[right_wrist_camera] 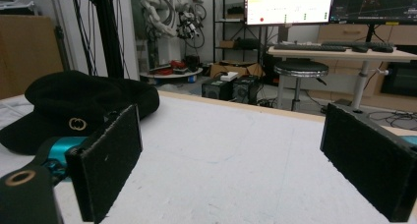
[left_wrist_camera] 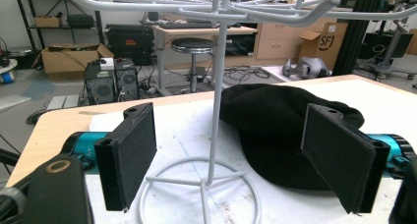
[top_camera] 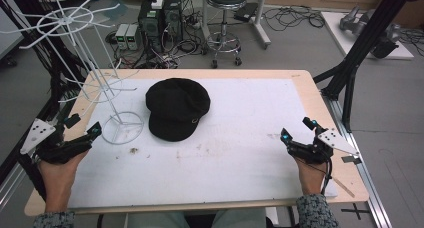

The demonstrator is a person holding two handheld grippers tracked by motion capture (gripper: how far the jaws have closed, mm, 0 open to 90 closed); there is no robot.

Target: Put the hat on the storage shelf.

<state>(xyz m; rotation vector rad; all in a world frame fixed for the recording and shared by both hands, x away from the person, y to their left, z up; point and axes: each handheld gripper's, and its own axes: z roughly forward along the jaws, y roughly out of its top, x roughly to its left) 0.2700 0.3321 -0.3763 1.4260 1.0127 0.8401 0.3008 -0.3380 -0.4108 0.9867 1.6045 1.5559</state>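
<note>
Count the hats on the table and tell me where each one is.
1. A single black cap lies on the white mat, left of centre toward the far edge, right beside the white wire rack's ring base. Nothing suggests another is hidden.

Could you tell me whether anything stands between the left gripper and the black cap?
Yes. The white wire rack stands between the left gripper and the black cap; its round base and upright post sit just left of the cap. In the left gripper view the post rises between the open jaws, partly in front of the cap.
</note>
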